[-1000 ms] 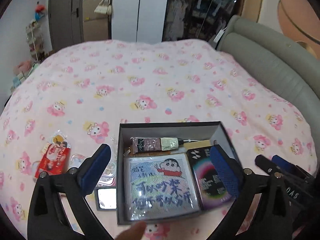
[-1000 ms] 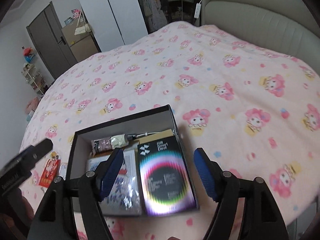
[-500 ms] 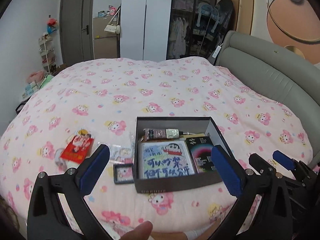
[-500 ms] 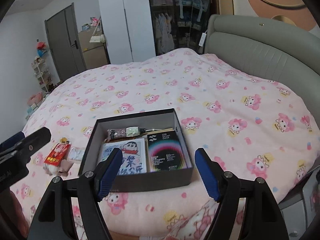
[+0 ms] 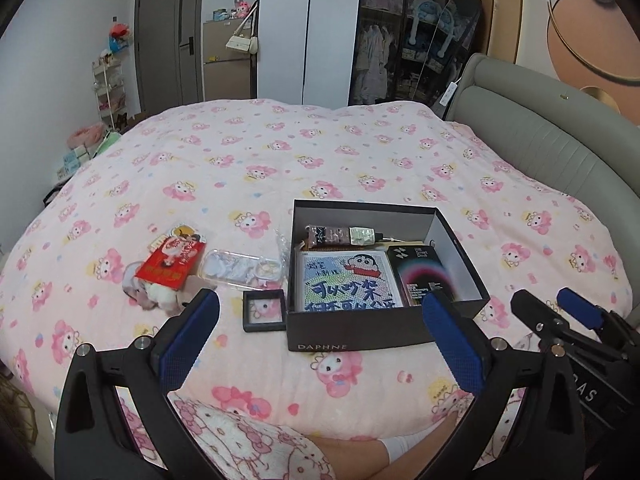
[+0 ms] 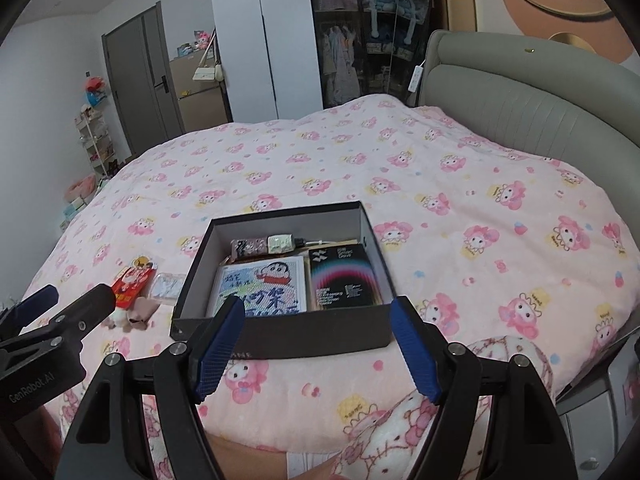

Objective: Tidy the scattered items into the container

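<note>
Dark grey cardboard box (image 5: pixel 360 336) sits on the pink cartoon-print quilt (image 5: pixel 280 152), a cartoon picture card (image 5: pixel 348 280) and black booklet (image 5: pixel 420 276) inside. Left of it lie a red packet (image 5: pixel 170 260), clear plastic tray (image 5: pixel 236 266) and small black frame (image 5: pixel 264 310). Left gripper (image 5: pixel 320 340) and right gripper (image 6: pixel 316 344) both hover spread wide, holding nothing.

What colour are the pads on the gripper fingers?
Blue, textured pads on black fingers, the same on both grippers. The right wrist view shows them best.

Soft even indoor light, sharp focus, fisheye-bent edges, dark corners
</note>
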